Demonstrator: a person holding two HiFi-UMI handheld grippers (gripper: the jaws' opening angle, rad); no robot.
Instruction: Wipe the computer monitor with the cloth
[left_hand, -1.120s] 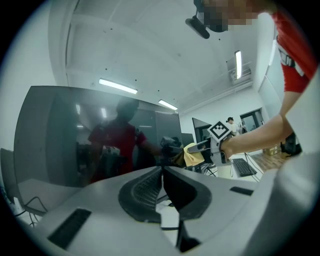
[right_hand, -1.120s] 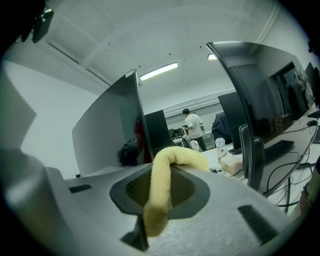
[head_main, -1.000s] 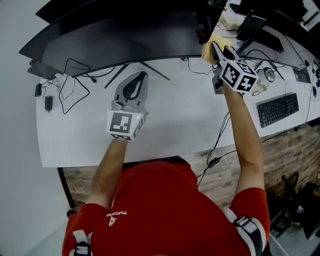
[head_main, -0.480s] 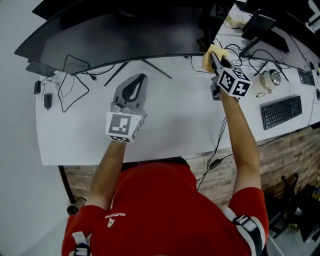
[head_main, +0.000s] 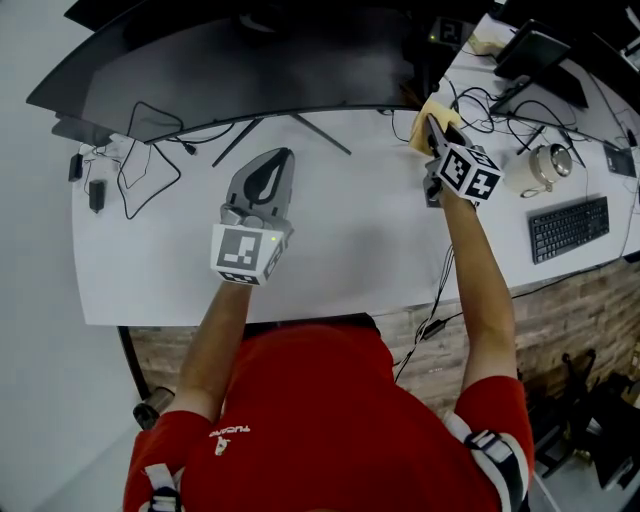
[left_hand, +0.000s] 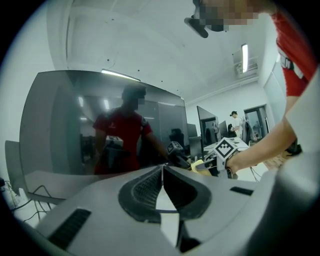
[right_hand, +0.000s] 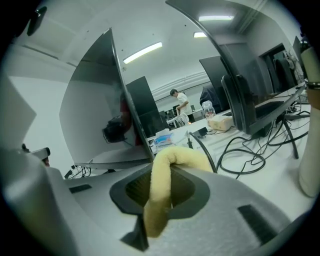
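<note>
Drawn back a little from the right end of the computer monitor over the last second: right hand-held gripper, cloth carried along with it. No change for the left hand-held gripper, parked as before in front of the monitor's middle.

Right hand-held gripper clamped on the yellow cloth: one fold pinched between the jaws, looped over their tips, loose end hanging toward the camera. Held just below and in front of the monitor's right corner, close to the screen edge; cannot tell whether touching the glass.

Left hand-held gripper with jaws together, tips meeting, nothing between them. Pointed at the dark curved screen, resting low over the white tabletop in front of the monitor.

Below the monitor's left end, a tangle of black cables on the tabletop. Well to the right of the monitor, a black keyboard and more cables.
</note>
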